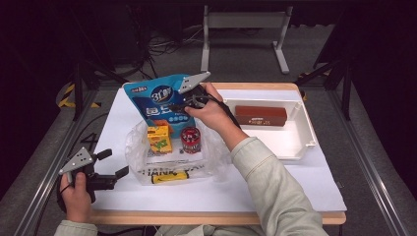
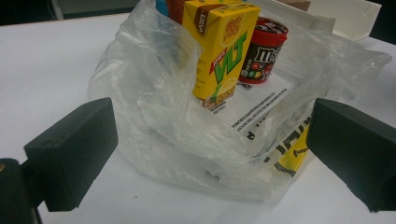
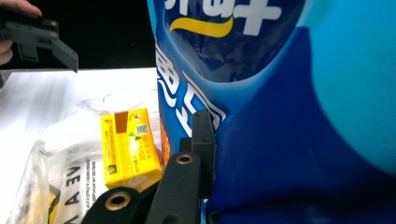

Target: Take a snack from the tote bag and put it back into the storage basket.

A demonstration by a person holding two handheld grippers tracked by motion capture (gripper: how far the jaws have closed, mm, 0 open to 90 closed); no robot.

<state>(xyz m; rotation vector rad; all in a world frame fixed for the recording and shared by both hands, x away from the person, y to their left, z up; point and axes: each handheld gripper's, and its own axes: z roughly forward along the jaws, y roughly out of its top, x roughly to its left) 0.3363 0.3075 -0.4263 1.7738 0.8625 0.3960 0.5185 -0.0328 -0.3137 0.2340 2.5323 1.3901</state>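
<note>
blue pouch [image 1: 158,98] clamped in our right gripper [image 1: 189,104], upright over the plastic bag [image 1: 142,164]; our left gripper [image 1: 112,164] jaws apart, holding nothing.

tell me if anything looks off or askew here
Nothing is spilled or damaged. The blue pouch leans at a tilt, clamped by the right gripper over the clear plastic bag, where the yellow carton and red candy tub stand upright.
</note>
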